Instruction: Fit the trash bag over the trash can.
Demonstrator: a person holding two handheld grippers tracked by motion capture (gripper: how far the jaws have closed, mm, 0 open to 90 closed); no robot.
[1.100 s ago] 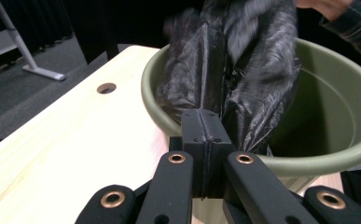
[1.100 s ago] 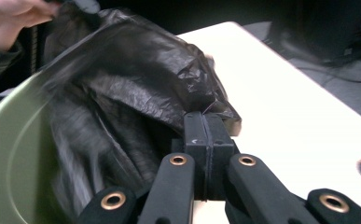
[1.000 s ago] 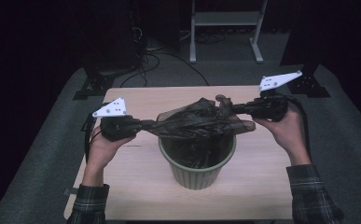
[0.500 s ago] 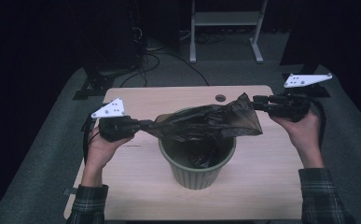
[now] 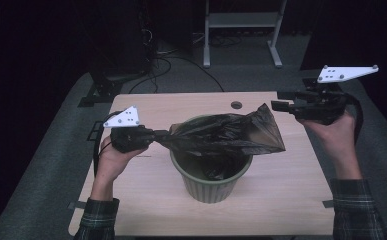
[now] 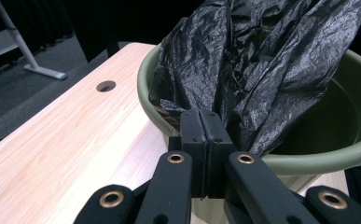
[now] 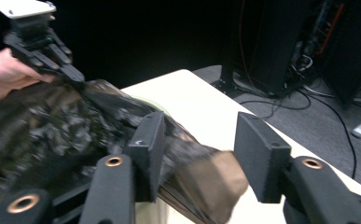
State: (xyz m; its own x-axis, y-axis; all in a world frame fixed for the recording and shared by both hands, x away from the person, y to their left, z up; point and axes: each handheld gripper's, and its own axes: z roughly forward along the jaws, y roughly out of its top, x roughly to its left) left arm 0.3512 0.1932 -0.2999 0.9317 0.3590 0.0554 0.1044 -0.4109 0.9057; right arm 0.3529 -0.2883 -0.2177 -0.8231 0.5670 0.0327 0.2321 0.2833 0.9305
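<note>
Our left gripper (image 5: 157, 135) has its jaws pressed together on a bunched edge of the black bin bag (image 5: 226, 134); in the left gripper view (image 6: 205, 135) we see the two pads closed flat against each other with the crinkled plastic (image 6: 262, 60) rising out from between them. From that pinch the bag stretches across the mouth of the green bin (image 5: 212, 180), part of it sagging down inside, and its far corner sticks up loose over the bin's right rim.

Our right gripper (image 5: 280, 100) hangs up and off to the right of that corner, apart from it in the high view. Its jaws have just been opening and now stand spread; in the right gripper view (image 7: 201, 154) we see the bag's free corner (image 7: 206, 186) lying between and below the pads, pressed by neither.

We see the bin standing upright near the middle of the pale wooden table (image 5: 146, 200), close to our edge. A round cable hole (image 5: 236, 105) sits in the tabletop beyond the bin. Behind the table, on the dark floor, are cables (image 5: 181, 60) and a grey metal stand (image 5: 241, 30).
</note>
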